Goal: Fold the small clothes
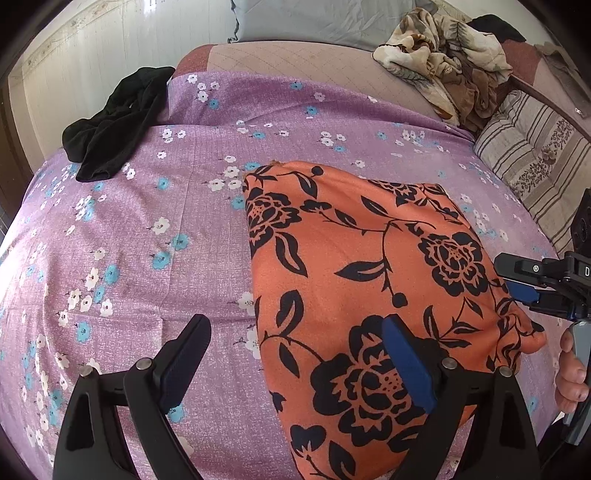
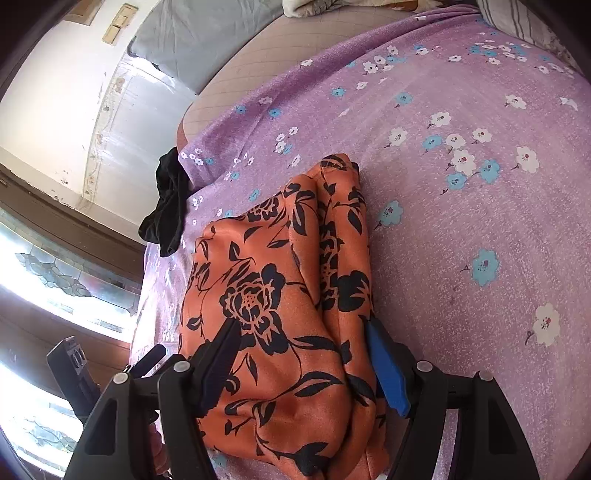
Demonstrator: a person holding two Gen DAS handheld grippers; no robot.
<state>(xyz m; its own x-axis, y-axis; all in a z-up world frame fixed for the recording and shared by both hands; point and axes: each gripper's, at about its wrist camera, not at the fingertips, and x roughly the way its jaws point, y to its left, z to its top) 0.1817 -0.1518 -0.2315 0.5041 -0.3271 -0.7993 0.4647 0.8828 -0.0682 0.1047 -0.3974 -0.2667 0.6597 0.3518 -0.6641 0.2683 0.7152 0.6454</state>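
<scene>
The left hand-held gripper hangs over the bed with its 2 fingers spread wide; the left finger is above bare sheet, the right one, with its blue pad, above the near corner of the orange floral garment. Nothing is pinched between them, and whether the pad rests on the cloth I cannot tell.

The right hand-held gripper comes in from the opposite side, its jaws also spread, straddling the near end of the same garment. The cloth bulges up between the 2 fingers, the blue pad close against its folded edge, but the pads do not squeeze it. In the left view this gripper shows at the right edge, with a few fingers of the person's hand around its handle.

The orange garment lies folded into a thick bundle in the middle of the purple flowered sheet, a doubled layer running along one side.

Further out, a black garment lies crumpled at the far left edge of the bed, well apart from the orange one. A cream leaf-print cloth is heaped at the far right corner, beside a striped cushion. A grey-blue pillow sits at the head. None of these lies between the grippers and the bundle.
</scene>
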